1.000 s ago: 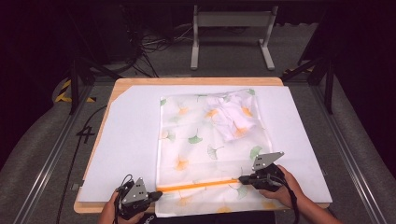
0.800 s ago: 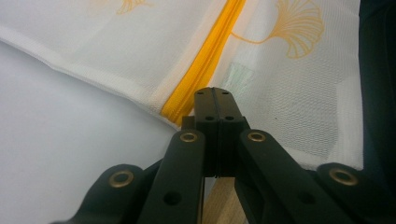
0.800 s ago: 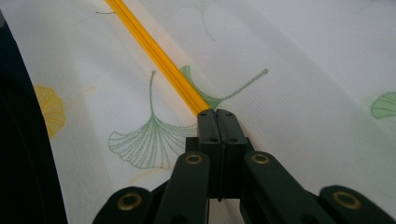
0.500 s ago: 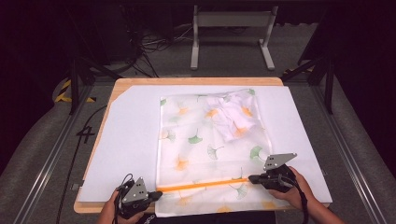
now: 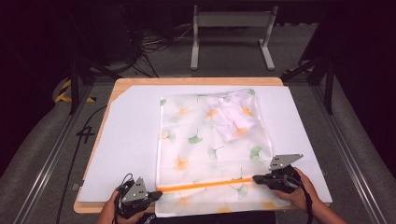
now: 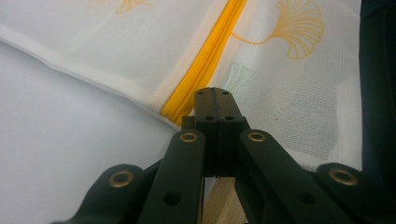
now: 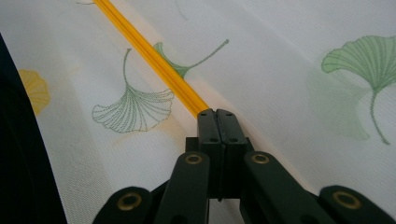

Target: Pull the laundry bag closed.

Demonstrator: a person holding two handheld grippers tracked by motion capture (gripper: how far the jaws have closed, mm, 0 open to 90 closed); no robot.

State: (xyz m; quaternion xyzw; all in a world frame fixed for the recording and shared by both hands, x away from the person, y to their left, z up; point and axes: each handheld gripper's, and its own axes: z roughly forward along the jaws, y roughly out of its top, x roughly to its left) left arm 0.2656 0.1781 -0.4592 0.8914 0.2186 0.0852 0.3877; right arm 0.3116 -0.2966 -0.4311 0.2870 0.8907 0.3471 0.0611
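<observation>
Mesh bag (image 5: pixel 210 154) lies flat on a white sheet (image 5: pixel 130 144) covering the wooden table (image 5: pixel 196 81). The bag is printed with green and orange ginkgo leaves; a bundled white garment (image 5: pixel 233 116) shows through the mesh at its far right corner. An orange zipper (image 5: pixel 205 185) crosses the near end of the bag.

Left gripper (image 5: pixel 159 193), seen from above at the bag's near left corner: jaws pressed together at the left end of the zipper. In the left gripper view its tips (image 6: pixel 215 100) meet right at the zipper end (image 6: pixel 205 65), by the bag's hem. Whether fabric is caught between them cannot be told.

Right gripper (image 5: pixel 256 178), in the high view at the zipper's right end: jaws pressed together. In the right gripper view the tips (image 7: pixel 217 114) sit on the zipper line (image 7: pixel 149 58), where a slider would be; the slider itself is hidden, so a pinch on it cannot be confirmed.

A hand (image 5: pixel 299 189) holds the right gripper over the bag's near right part
</observation>
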